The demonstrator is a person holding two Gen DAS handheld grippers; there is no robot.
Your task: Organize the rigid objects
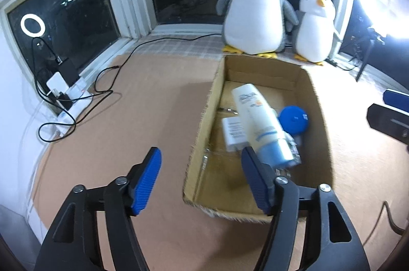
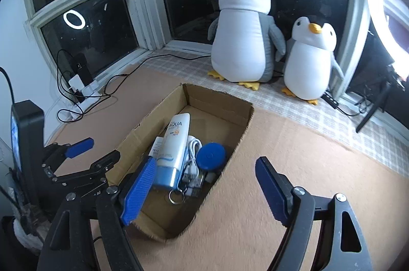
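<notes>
An open cardboard box [image 1: 204, 117] [image 2: 245, 133] sits on the brown mat. Inside lie a white sunscreen tube with a blue cap [image 1: 258, 115] [image 2: 173, 143], a round blue case [image 1: 294, 119] [image 2: 211, 156], a white adapter [image 1: 234, 133], a white cable [image 2: 193, 150] and a key ring [image 2: 176, 196]. My left gripper [image 1: 202, 168] is open and empty, over the box's near left edge; it also shows in the right wrist view [image 2: 102, 150]. My right gripper [image 2: 204, 176] is open and empty, over the box's near right wall; part of it shows in the left wrist view [image 1: 388, 112].
Two plush penguins, one large [image 1: 255, 5] [image 2: 242, 33] and one small [image 1: 315, 28] [image 2: 309, 61], stand on the sill behind the box. A power strip with chargers and black cables [image 1: 66, 97] [image 2: 81, 89] lies at the left. A ring light [image 2: 388, 5] glares at the right.
</notes>
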